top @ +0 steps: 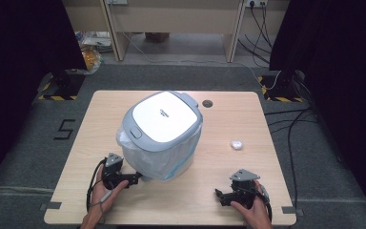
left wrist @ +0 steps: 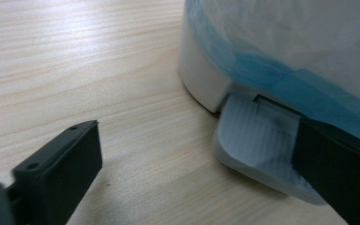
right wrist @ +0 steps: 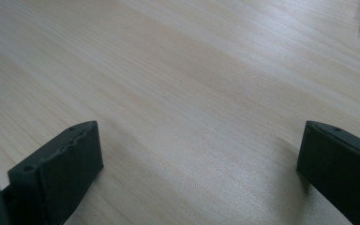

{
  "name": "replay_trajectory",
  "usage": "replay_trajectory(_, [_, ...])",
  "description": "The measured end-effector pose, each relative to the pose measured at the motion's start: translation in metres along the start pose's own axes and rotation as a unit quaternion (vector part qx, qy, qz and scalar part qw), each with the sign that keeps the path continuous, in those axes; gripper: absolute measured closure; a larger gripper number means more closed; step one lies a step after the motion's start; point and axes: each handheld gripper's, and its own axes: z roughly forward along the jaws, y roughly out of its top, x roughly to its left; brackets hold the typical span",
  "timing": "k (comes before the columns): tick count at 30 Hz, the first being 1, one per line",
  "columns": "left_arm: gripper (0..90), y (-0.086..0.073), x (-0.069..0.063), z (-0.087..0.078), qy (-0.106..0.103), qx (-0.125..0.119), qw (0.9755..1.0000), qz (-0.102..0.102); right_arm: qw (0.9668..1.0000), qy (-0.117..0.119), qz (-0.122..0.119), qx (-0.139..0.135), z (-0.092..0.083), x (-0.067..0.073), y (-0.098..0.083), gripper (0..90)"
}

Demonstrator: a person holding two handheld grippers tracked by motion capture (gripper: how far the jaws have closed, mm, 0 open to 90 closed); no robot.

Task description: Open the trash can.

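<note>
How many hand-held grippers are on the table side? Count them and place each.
2. The left hand-held gripper sits at the pedal of the white bin; the right hand-held gripper is near the table's front right edge.

Overhead view, two close table-level (top: 181,200) views

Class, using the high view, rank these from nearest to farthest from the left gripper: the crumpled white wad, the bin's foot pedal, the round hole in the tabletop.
From the left gripper:
1. Foot pedal, right at its jaws, at the bin's base.
2. Round hole, at the table's far edge.
3. Crumpled white wad, out on the right side.
</note>
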Motion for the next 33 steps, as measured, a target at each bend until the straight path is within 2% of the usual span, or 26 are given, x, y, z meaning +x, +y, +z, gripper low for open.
replay_trajectory(10, [0.1, -0.002, -0.007, 0.001, 0.029, 0.002, 0.9994, 0.016, 1.0, 0.0, -0.001, 0.0, 0.0, 0.0, 0.0, 0.5])
replay_trajectory(15, [0.1, -0.004, -0.013, 0.005, 0.051, 0.011, 0.9979, 0.039, 1.0, 0.0, -0.001, 0.0, 0.0, 0.0, 0.0, 0.5])
replay_trajectory(21, [0.2, -0.004, -0.018, 0.008, 0.044, 0.019, 0.9981, 0.04, 1.0, -0.001, 0.001, 0.0, 0.0, 0.0, 0.0, 0.5])
replay_trajectory(22, [0.2, -0.004, -0.021, 0.01, 0.044, 0.015, 0.9982, 0.038, 1.0, -0.001, 0.001, 0.0, 0.0, 0.0, 0.0, 0.5])
replay_trajectory(25, [0.2, -0.003, -0.028, 0.012, 0.055, 0.006, 0.9973, 0.048, 1.0, -0.001, 0.001, 0.0, 0.0, 0.0, 0.0, 0.5])
replay_trajectory(26, [0.2, -0.001, -0.034, 0.015, 0.071, 0.003, 0.9956, 0.062, 1.0, -0.002, 0.001, 0.0, 0.0, 0.0, 0.0, 0.5])
replay_trajectory(30, [0.2, 0.005, -0.042, 0.021, 0.089, 0.006, 0.9929, 0.079, 1.0, -0.001, 0.001, 0.0, 0.0, 0.0, 0.0, 0.5])
replay_trajectory(32, [0.2, 0.004, -0.042, 0.02, 0.087, 0.007, 0.9932, 0.078, 1.0, -0.002, 0.001, 0.0, 0.0, 0.0, 0.0, 0.5])
replay_trajectory(33, [0.2, 0.003, -0.041, 0.021, 0.083, -0.002, 0.9943, 0.067, 1.0, -0.001, 0.001, 0.0, 0.0, 0.0, 0.0, 0.5])
